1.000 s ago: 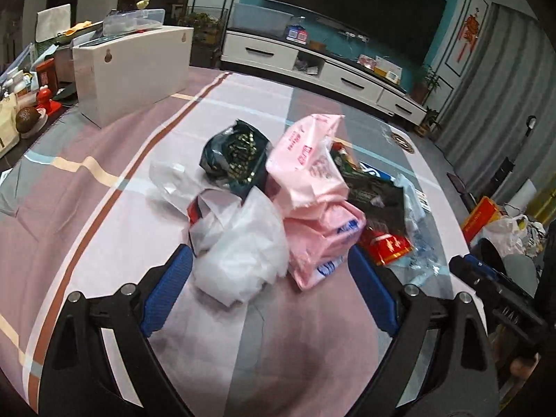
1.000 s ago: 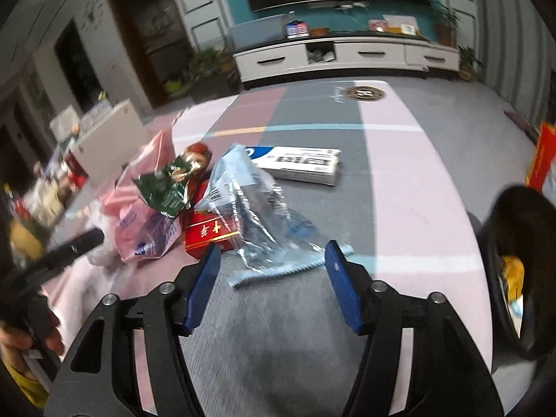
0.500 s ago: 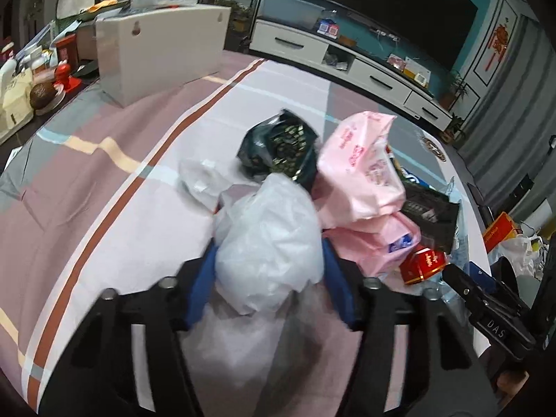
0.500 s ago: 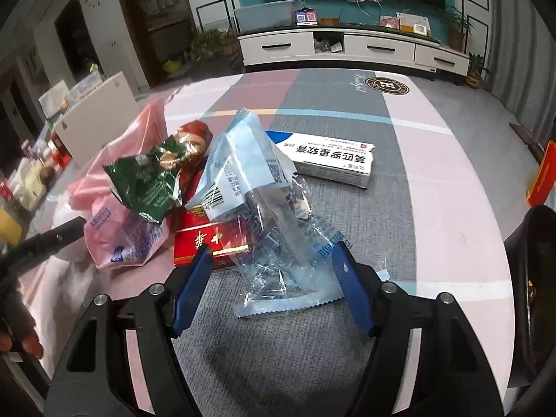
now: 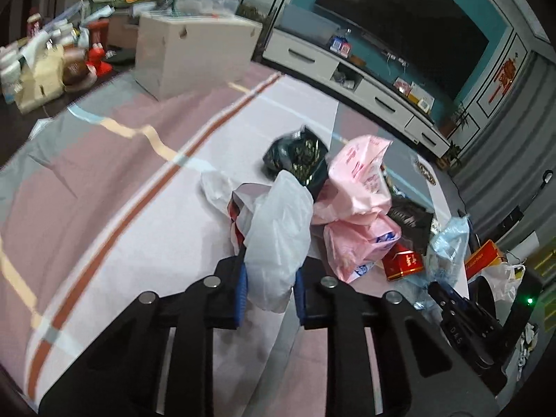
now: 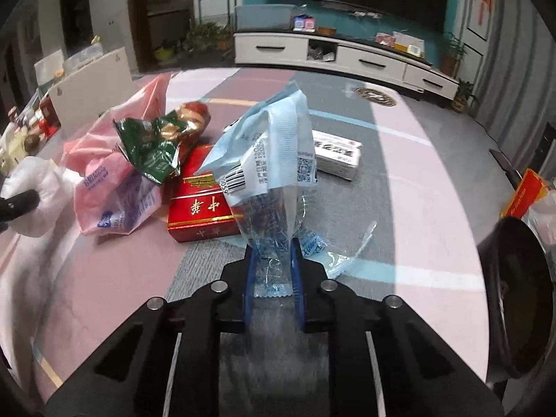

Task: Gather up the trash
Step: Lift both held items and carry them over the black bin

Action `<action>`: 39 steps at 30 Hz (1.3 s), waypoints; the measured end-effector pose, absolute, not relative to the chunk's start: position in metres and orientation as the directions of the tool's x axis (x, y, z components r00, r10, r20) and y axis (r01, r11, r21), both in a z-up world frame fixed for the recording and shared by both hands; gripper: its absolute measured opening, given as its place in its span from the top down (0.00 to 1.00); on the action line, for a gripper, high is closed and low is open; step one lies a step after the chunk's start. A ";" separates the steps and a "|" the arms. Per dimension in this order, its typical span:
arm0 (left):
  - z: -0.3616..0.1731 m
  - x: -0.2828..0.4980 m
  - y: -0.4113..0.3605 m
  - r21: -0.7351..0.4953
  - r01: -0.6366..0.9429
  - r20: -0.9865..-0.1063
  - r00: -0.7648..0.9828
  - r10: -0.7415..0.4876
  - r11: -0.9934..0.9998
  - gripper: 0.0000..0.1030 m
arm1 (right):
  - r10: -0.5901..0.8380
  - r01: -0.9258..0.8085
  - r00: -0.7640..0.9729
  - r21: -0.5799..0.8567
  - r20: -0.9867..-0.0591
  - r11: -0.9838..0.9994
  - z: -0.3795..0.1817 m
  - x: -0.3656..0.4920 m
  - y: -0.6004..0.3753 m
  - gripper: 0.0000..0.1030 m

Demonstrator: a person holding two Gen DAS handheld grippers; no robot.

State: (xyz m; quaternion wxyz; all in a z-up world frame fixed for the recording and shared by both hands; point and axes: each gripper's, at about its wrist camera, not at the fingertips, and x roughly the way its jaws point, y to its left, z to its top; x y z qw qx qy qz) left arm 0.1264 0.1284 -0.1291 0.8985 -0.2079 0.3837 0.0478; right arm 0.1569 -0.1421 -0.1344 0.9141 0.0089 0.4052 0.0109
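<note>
my left gripper (image 5: 269, 286) clamped on a crumpled white plastic bag (image 5: 278, 239), right gripper (image 6: 272, 274) pinching a clear blue-printed plastic wrapper (image 6: 271, 173), both just beside the red cigarette pack (image 6: 199, 206)

Both wrist cameras are looking low and close across the table (image 5: 104, 191) toward the TV wall, sharing the pink bag (image 5: 358, 187) (image 6: 114, 180) and red box (image 5: 403, 260) (image 6: 199, 205).

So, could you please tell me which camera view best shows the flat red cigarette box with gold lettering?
The right wrist view: the flat red cigarette box lies close, its lettered top face readable, partly behind the clear blue-printed plastic wrapper. The left wrist view shows only a small, distant corner beside the pink plastic bag.
</note>
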 end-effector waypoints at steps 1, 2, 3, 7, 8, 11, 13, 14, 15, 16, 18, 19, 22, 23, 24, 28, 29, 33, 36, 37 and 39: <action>-0.125 0.122 0.130 -0.340 -0.244 -0.701 0.710 -0.071 0.908 0.79 | 0.033 -0.004 0.679 0.041 -0.733 0.999 -0.131 0.152 -0.145 0.82; -0.118 0.117 0.133 -0.344 -0.241 -0.687 0.724 -0.068 0.907 0.79 | 0.042 0.006 0.690 0.064 -0.723 0.998 -0.125 0.146 -0.149 0.82; -0.110 0.110 0.135 -0.344 -0.240 -0.669 0.741 -0.058 0.908 0.79 | 0.046 0.016 0.702 0.080 -0.710 0.997 -0.119 0.139 -0.153 0.82; -0.086 0.091 0.137 -0.324 -0.231 -0.602 0.799 -0.012 0.918 0.79 | 0.068 0.044 0.750 0.153 -0.658 0.987 -0.099 0.120 -0.168 0.82; -0.080 0.087 0.135 -0.311 -0.224 -0.584 0.812 0.000 0.924 0.79 | 0.069 0.055 0.762 0.171 -0.643 0.984 -0.094 0.116 -0.173 0.82; -0.069 0.079 0.129 -0.291 -0.201 -0.550 0.835 0.008 0.935 0.79 | 0.057 0.081 0.780 0.191 -0.623 0.978 -0.088 0.111 -0.182 0.82; -0.064 0.078 0.119 -0.288 -0.168 -0.536 0.844 -0.014 0.943 0.79 | 0.045 0.100 0.788 0.200 -0.615 0.975 -0.086 0.107 -0.187 0.82; -0.063 0.076 0.115 -0.288 -0.155 -0.531 0.847 -0.023 0.945 0.79 | 0.043 0.111 0.791 0.213 -0.610 0.971 -0.085 0.106 -0.191 0.82; -0.062 0.075 0.109 -0.284 -0.136 -0.523 0.851 -0.034 0.949 0.79 | 0.041 0.116 0.793 0.217 -0.608 0.969 -0.084 0.106 -0.193 0.82; -0.060 0.075 0.103 -0.276 -0.117 -0.516 0.855 -0.045 0.954 0.79 | 0.036 0.121 0.795 0.216 -0.605 0.969 -0.083 0.105 -0.194 0.82; -0.057 0.072 0.091 -0.266 -0.080 -0.500 0.863 -0.067 0.961 0.79 | 0.035 0.125 0.798 0.222 -0.602 0.967 -0.082 0.104 -0.197 0.82; -0.055 0.070 0.082 -0.256 -0.060 -0.492 0.867 -0.077 0.965 0.79 | 0.036 0.125 0.800 0.225 -0.599 0.966 -0.081 0.104 -0.197 0.82; -0.051 0.066 0.062 -0.226 -0.008 -0.468 0.878 -0.102 0.974 0.79 | 0.036 0.125 0.804 0.227 -0.594 0.966 -0.079 0.103 -0.199 0.82; -0.051 0.066 0.056 -0.218 0.010 -0.465 0.878 -0.113 0.976 0.79 | 0.033 0.127 0.806 0.226 -0.591 0.966 -0.079 0.102 -0.199 0.82; -0.051 0.067 0.051 -0.214 0.026 -0.464 0.877 -0.125 0.977 0.79 | 0.029 0.130 0.807 0.226 -0.590 0.965 -0.079 0.099 -0.200 0.82; -0.055 0.070 0.025 -0.199 0.092 -0.473 0.863 -0.177 0.976 0.79 | 0.011 0.154 0.809 0.231 -0.587 0.961 -0.078 0.096 -0.207 0.82; -0.057 0.070 0.021 -0.194 0.104 -0.474 0.861 -0.186 0.975 0.79 | 0.006 0.161 0.808 0.230 -0.589 0.960 -0.078 0.094 -0.209 0.82; -0.062 0.070 0.000 -0.173 0.155 -0.477 0.851 -0.220 0.973 0.78 | -0.013 0.184 0.807 0.230 -0.591 0.956 -0.078 0.089 -0.220 0.82; -0.065 0.071 -0.013 -0.163 0.184 -0.481 0.843 -0.241 0.969 0.78 | -0.028 0.201 0.805 0.229 -0.592 0.953 -0.078 0.084 -0.226 0.82; -0.065 0.071 -0.016 -0.163 0.192 -0.483 0.840 -0.248 0.968 0.78 | -0.034 0.209 0.805 0.229 -0.593 0.951 -0.078 0.083 -0.229 0.82; -0.067 0.073 -0.024 -0.159 0.208 -0.485 0.835 -0.259 0.965 0.78 | -0.045 0.223 0.805 0.232 -0.591 0.947 -0.078 0.080 -0.235 0.82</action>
